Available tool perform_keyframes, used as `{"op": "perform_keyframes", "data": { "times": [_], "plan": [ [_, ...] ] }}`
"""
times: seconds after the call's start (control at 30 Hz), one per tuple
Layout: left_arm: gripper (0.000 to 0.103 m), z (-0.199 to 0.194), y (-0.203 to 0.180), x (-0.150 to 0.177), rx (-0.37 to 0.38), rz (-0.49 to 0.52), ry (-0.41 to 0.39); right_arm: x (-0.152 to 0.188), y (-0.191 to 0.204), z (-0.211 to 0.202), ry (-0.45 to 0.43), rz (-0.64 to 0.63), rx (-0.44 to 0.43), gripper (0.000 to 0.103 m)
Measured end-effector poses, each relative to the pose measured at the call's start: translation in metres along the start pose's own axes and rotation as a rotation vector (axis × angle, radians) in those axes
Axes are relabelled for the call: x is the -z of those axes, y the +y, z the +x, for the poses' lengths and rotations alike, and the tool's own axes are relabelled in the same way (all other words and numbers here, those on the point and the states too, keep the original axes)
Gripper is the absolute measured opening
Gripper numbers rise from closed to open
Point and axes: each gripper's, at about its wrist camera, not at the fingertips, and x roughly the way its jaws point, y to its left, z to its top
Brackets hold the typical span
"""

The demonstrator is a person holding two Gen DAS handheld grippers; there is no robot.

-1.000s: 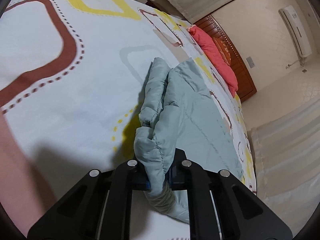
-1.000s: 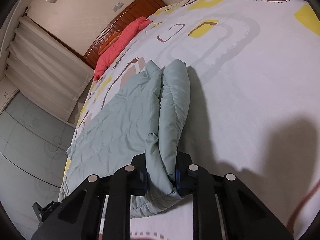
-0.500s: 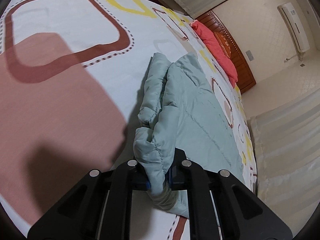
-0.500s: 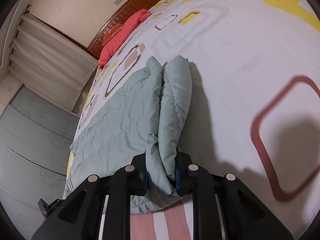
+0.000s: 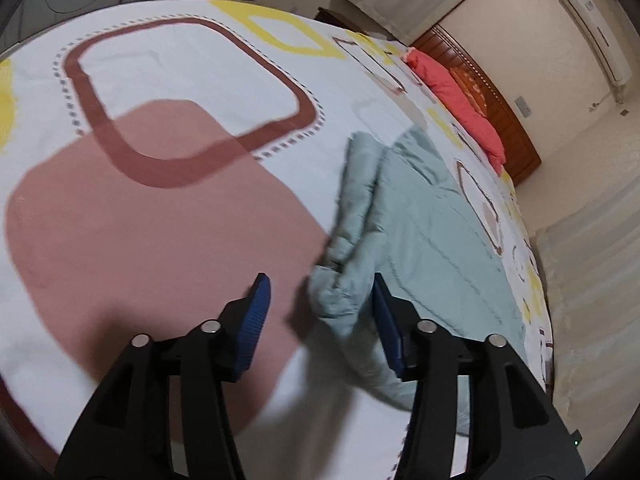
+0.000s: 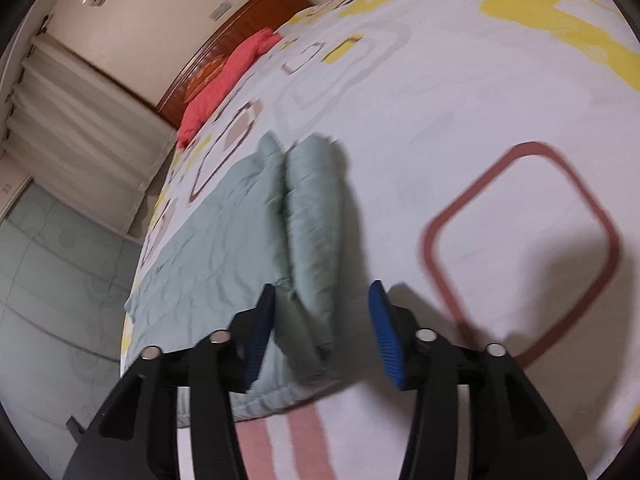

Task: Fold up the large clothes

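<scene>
Pale green padded fabric, the large garment (image 5: 420, 232), is lying on the bed (image 5: 192, 80) with its doubled edge bunched toward the cameras. A second ago both claws were clamped narrow on that rolled edge; now the left claw (image 5: 318, 312) is opening, its blue pads standing apart, with the corner of the fold resting against the right-hand pad and clear of the other. The right claw (image 6: 322, 320) is opening as well, and the thick roll is lying between its pads without being pressed.

Since the clamped view, the patterned sheet has been sliding under both cameras, so the folded edge has been carried across the bed and is now being let go. As a judgement, this fold is being laid down, and the next step is likely another fold or a smoothing pass.

On the left claw's outer side the sheet is running bare and wide across the brown and yellow shapes. The garment's far side is reaching near the bed's edge by the curtains (image 6: 80, 128), so room is tighter there. A red pillow (image 5: 460, 92) is lying by the wooden headboard (image 6: 248, 20), well apart from the garment.
</scene>
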Motion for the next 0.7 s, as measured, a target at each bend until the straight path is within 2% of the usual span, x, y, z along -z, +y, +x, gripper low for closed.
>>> {"op": "perform_keyframes", "data": {
  "times": [0.13, 0.23, 0.33, 0.43, 0.53, 0.63, 0.7],
  "plan": [
    [0.052, -0.019, 0.003, -0.003, -0.084, 0.065, -0.06, -0.008, -0.01, -0.011, -0.036, 0.009, 0.062, 0.05],
    [0.052, -0.032, -0.01, -0.007, -0.17, 0.17, -0.133, -0.013, -0.002, -0.018, -0.063, -0.038, 0.117, 0.05],
    [0.051, -0.043, -0.037, -0.006, -0.169, 0.281, -0.186, -0.013, 0.026, -0.024, -0.088, -0.143, 0.141, 0.049],
    [0.051, -0.045, -0.079, 0.007, -0.135, 0.441, -0.218, -0.004, 0.063, -0.018, -0.076, -0.257, 0.117, 0.049],
    [0.051, -0.022, -0.118, 0.024, -0.083, 0.555, -0.148, 0.011, 0.101, 0.003, -0.025, -0.364, 0.087, 0.049],
    [0.051, 0.005, -0.143, 0.032, -0.061, 0.588, -0.079, 0.024, 0.139, 0.027, 0.025, -0.455, 0.065, 0.049],
    [0.05, 0.019, -0.16, 0.033, -0.045, 0.596, -0.069, 0.029, 0.162, 0.037, 0.036, -0.505, 0.052, 0.049]
  ]
}}
